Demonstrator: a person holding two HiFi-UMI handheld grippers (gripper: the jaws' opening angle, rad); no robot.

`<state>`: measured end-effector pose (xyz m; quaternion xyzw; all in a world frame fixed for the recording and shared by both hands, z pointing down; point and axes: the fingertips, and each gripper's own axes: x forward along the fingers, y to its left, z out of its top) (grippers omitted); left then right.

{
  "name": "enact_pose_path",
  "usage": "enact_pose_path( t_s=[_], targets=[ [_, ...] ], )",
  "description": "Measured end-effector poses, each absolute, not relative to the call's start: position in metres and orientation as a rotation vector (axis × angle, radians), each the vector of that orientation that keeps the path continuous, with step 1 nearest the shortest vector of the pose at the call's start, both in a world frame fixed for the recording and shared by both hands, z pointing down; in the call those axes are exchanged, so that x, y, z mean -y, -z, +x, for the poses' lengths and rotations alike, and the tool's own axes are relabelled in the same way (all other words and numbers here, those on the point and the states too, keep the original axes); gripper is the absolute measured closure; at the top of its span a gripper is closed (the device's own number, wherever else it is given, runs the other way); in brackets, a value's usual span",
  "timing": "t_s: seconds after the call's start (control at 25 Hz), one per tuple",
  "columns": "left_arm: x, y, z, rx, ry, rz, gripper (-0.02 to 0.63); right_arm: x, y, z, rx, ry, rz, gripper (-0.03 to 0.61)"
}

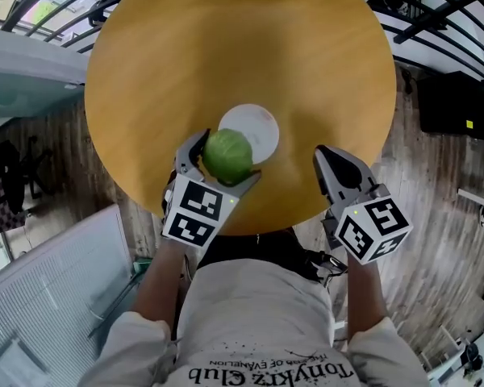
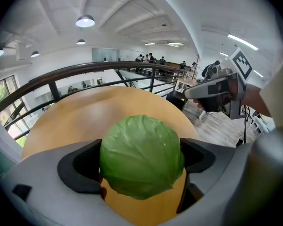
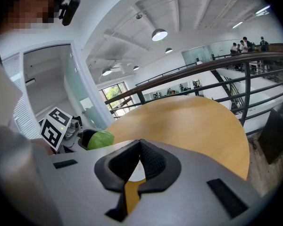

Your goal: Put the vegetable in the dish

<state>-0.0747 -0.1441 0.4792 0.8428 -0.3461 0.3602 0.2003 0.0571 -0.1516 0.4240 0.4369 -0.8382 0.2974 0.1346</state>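
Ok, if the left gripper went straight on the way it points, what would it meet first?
Most likely the white dish, just beyond the cabbage clamped in the left gripper. Height is unclear, so it may pass over it.

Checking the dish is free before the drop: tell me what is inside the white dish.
The visible part of the dish is bare white, with nothing in it. Its near-left edge is hidden by the cabbage held in the left gripper, so that part cannot be checked.
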Motion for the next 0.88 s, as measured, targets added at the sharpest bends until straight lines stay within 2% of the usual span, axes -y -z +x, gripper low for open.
enact_pose_path(
  t_s=[0.88],
  targets=[
    [0.174, -0.545, -0.055, 0.896, -1.167, 2.314, 0.107, 0.161, -0.464, 0.066, 2.394, -0.946, 1.233, 0.561]
  ],
)
